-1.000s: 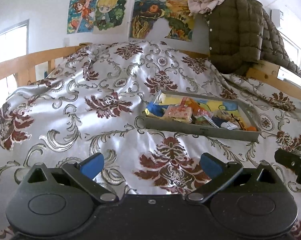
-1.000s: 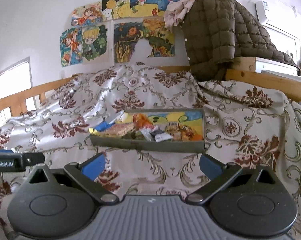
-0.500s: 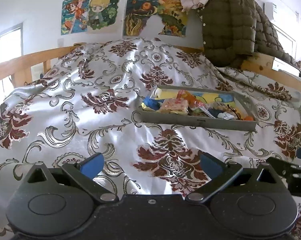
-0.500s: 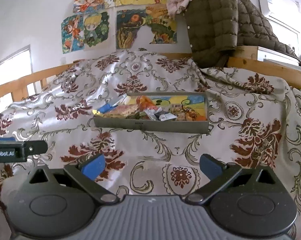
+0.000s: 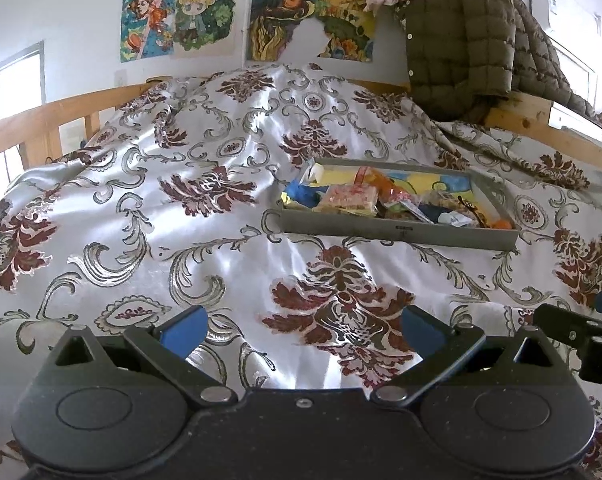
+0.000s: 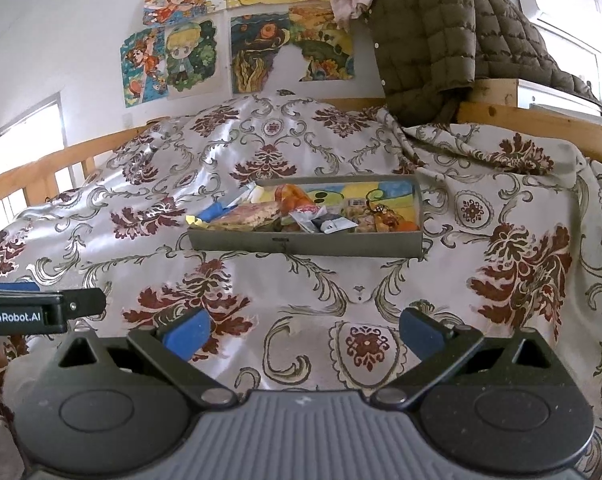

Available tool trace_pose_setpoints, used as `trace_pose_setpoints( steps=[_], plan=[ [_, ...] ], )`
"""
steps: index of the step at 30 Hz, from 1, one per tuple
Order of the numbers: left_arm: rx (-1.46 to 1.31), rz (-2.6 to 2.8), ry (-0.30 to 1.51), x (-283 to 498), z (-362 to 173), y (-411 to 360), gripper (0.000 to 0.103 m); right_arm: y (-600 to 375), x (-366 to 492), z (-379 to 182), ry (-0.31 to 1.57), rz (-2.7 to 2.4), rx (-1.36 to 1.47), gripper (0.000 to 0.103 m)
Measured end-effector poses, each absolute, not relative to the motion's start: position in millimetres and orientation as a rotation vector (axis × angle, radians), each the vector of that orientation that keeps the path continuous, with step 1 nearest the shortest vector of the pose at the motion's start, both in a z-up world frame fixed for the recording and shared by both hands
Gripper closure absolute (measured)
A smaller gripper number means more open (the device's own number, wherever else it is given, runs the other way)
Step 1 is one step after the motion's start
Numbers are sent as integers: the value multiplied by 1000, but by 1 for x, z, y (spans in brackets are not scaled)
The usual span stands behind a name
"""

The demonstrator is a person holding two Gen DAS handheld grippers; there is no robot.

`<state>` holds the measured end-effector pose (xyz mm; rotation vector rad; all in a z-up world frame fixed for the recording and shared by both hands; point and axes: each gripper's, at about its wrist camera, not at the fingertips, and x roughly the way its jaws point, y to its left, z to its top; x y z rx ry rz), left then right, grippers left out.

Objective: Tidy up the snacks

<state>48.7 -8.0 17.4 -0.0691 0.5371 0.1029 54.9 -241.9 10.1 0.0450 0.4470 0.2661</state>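
A shallow grey tray (image 5: 397, 233) (image 6: 305, 245) lies on the patterned bed cover, filled with several snack packets: a pink-and-white packet (image 5: 351, 197), a blue one (image 5: 301, 194), orange ones (image 6: 297, 198). My left gripper (image 5: 301, 330) is open, hovering over the cover well short of the tray, nothing between its blue pads. My right gripper (image 6: 303, 330) is also open and holds nothing, likewise in front of the tray. Each gripper shows at the edge of the other's view: the right gripper (image 5: 581, 334) beside the left, the left gripper (image 6: 41, 310) beside the right.
A silver and maroon floral bedspread (image 5: 205, 216) covers the bed. Wooden rails (image 5: 61, 116) run along the left and right (image 6: 541, 120). An olive quilted jacket (image 5: 461, 36) hangs over the back right rail. Drawings (image 6: 181, 60) are stuck on the white wall behind.
Both grippers have pulled back a little from the tray, so more bedspread shows in front of it. Both stay open with nothing held.
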Motion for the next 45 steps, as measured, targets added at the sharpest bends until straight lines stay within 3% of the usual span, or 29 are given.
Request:
trace_pose_setpoints(
  steps=[45],
  plan=[
    [-73, 103, 549, 49, 14, -10, 1, -243, 56, 10, 453, 266, 43, 0]
  ],
)
